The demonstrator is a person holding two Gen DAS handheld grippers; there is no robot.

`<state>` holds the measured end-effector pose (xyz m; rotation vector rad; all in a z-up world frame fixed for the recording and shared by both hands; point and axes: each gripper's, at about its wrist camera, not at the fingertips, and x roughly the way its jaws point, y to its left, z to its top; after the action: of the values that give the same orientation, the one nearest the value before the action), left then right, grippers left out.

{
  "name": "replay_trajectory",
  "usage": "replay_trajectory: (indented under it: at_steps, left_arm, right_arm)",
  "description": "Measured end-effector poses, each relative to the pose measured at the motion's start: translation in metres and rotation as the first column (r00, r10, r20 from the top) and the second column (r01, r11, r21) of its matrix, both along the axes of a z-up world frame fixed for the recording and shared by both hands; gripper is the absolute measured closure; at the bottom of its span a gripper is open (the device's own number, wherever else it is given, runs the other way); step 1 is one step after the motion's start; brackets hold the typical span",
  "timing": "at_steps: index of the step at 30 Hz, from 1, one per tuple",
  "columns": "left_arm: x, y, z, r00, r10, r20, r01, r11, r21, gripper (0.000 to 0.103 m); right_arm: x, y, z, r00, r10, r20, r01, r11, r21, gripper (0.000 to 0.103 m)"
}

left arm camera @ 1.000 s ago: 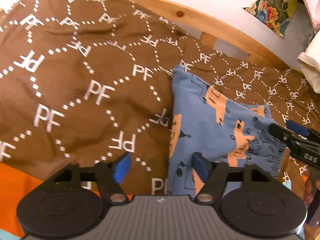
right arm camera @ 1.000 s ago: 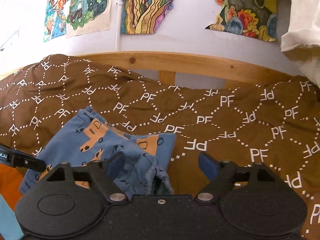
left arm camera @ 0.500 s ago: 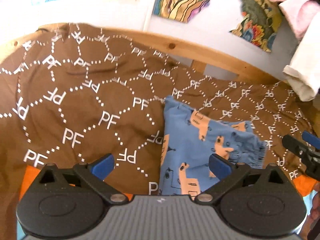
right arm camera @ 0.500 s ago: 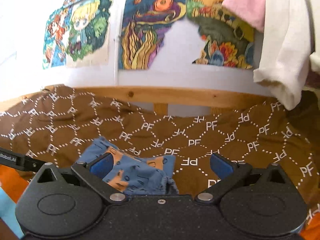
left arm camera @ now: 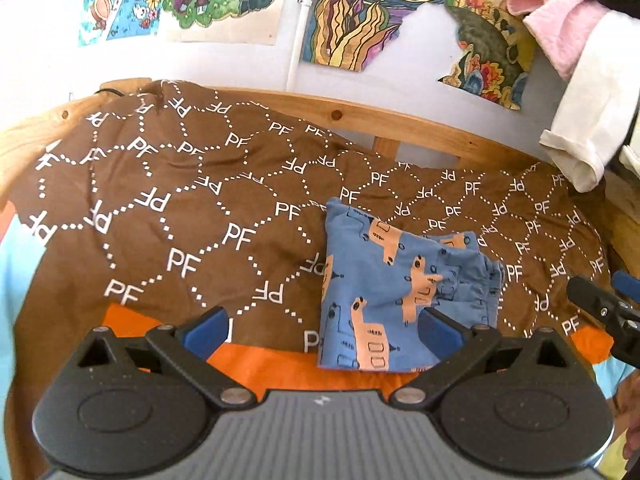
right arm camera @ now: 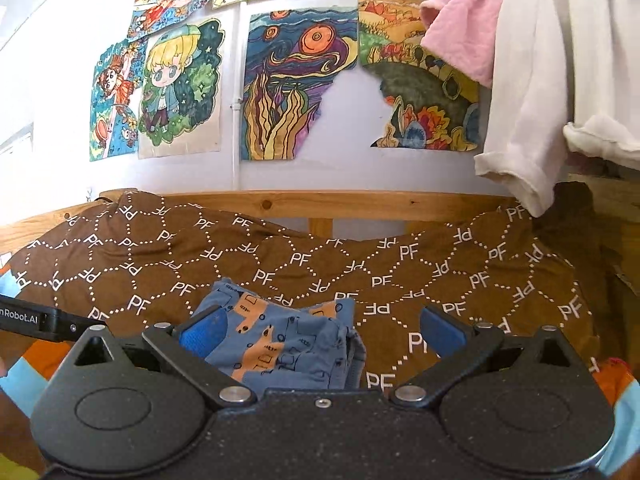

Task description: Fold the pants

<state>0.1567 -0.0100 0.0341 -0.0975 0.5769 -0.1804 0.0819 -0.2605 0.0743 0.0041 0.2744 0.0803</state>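
The blue pants (left arm camera: 396, 292) with orange vehicle prints lie folded into a small bundle on the brown "PF" blanket (left arm camera: 180, 216); they also show in the right wrist view (right arm camera: 280, 344). My left gripper (left arm camera: 322, 334) is open and empty, raised above and in front of the bundle. My right gripper (right arm camera: 322, 332) is open and empty, also pulled back above it. The right gripper's tip shows at the right edge of the left wrist view (left arm camera: 600, 308).
A wooden bed rail (right arm camera: 320, 204) runs behind the blanket. Drawings (right arm camera: 288, 84) hang on the wall. White and pink clothes (right arm camera: 532, 92) hang at the upper right. Orange sheet (left arm camera: 280, 368) shows at the near edge.
Both grippers have opened wider and pulled up and back from the pants. The folded bundle stays in place on the blanket.
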Motion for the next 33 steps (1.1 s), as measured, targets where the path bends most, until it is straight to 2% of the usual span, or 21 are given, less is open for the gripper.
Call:
replay_trajectory:
  at_steps: [7,16,21,27,33]
  left_arm:
    - [-0.03,0.005,-0.004,1.0,0.002,-0.001,-0.002,1.0,0.022,0.0]
    - [-0.058,0.01,-0.025,1.0,-0.01,-0.027,0.012,0.996,0.087,0.0]
    - [-0.066,0.014,-0.042,0.999,0.016,-0.034,-0.012,0.995,0.097,0.0]
    - [-0.067,0.013,-0.057,0.998,-0.025,-0.05,0.031,0.99,0.14,0.0]
    - [-0.067,0.009,-0.066,0.998,-0.038,-0.045,0.044,0.989,0.143,0.0]
  right_arm:
    - [-0.034,0.008,-0.002,1.0,-0.013,-0.006,0.013,1.0,-0.001,0.001]
    - [-0.065,0.02,-0.019,0.997,-0.028,-0.068,0.03,0.999,0.018,0.001]
    - [-0.078,0.024,-0.036,0.993,-0.057,-0.099,0.06,0.998,0.029,0.001]
    - [-0.086,0.031,-0.054,0.988,-0.073,-0.14,0.077,0.997,0.026,0.001]
    - [-0.092,0.028,-0.069,0.981,-0.106,-0.164,0.122,0.988,0.092,0.001]
